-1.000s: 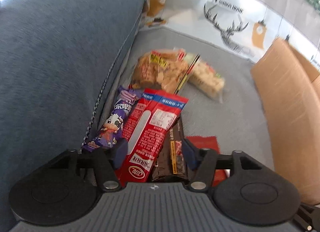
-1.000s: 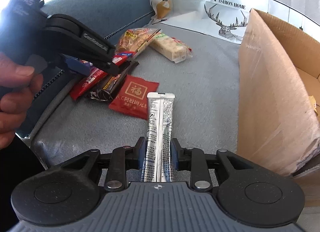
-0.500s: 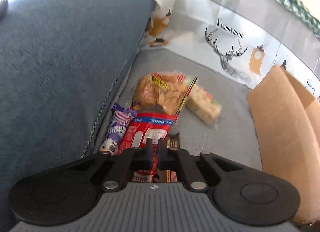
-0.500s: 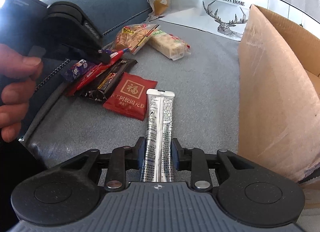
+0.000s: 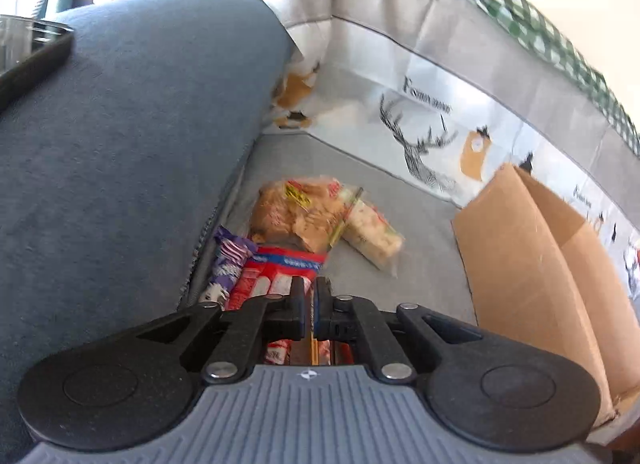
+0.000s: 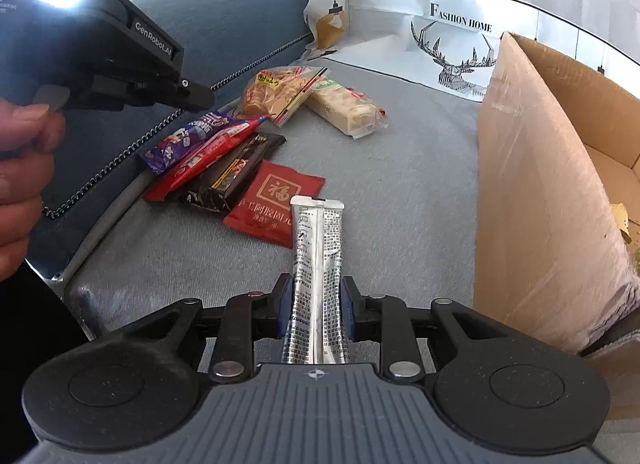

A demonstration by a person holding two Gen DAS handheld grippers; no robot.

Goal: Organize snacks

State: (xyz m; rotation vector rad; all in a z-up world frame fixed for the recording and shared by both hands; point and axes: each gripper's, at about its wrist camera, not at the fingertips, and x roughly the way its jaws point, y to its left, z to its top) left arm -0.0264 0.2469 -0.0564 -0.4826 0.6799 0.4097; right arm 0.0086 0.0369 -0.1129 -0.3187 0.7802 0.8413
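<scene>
My right gripper (image 6: 314, 306) is shut on a silver foil stick pack (image 6: 317, 260) and holds it above the grey sofa seat (image 6: 420, 184). My left gripper (image 5: 309, 304) is shut with nothing between its fingers, raised above the red snack pack (image 5: 276, 280), which lies on the seat. In the right wrist view the left gripper (image 6: 188, 94) hovers over the pile: a purple pack (image 6: 188, 140), the red pack (image 6: 208, 156), a dark brown bar (image 6: 236, 172) and a red square sachet (image 6: 276, 200).
A clear cracker bag (image 6: 280, 92) and a pale biscuit pack (image 6: 344, 110) lie further back. An open cardboard box (image 6: 540, 192) stands at the right on the seat. A blue cushion (image 5: 120, 184) borders the pile on the left. A deer-print cloth covers the backrest.
My left gripper closed from open and has risen away from the pile, the red pack staying on the seat. My right gripper kept holding the silver pack, nearly still.
</scene>
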